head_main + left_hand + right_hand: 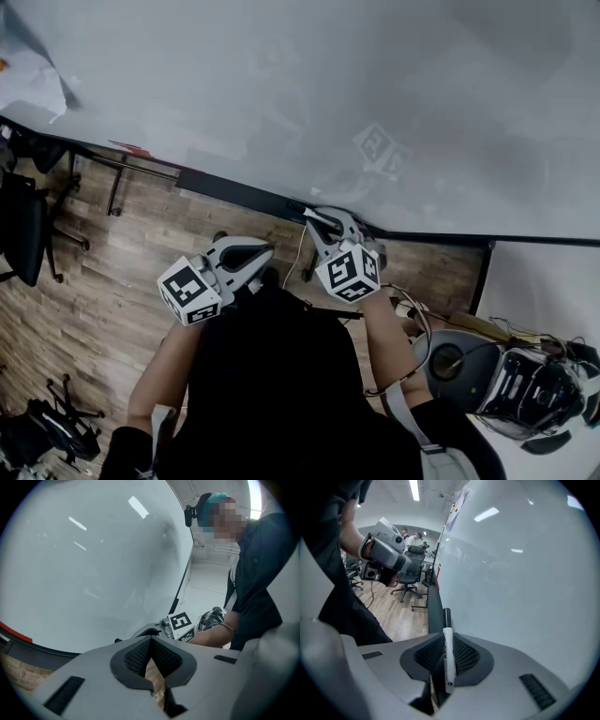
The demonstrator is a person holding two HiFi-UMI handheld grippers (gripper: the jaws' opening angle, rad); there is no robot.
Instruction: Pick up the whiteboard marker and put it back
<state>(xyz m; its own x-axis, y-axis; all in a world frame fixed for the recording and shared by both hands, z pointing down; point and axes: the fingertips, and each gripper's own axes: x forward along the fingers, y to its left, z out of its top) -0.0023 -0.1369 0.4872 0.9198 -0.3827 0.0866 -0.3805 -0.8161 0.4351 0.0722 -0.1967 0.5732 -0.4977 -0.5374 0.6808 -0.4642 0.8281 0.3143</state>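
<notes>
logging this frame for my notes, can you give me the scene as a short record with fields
setting: whiteboard above a wood floor
whiteboard marker: white barrel, dark cap pointing along the board's lower edge
right gripper: jaws shut on the whiteboard marker
left gripper: jaws together, nothing between them

White-barrelled, black-capped whiteboard marker (448,660); grey right gripper (445,641) with black ribbed pads (466,656); black-and-white square-patterned cubes (348,273); brown plank floor (122,281); pale, black-framed whiteboard (328,94).
</notes>
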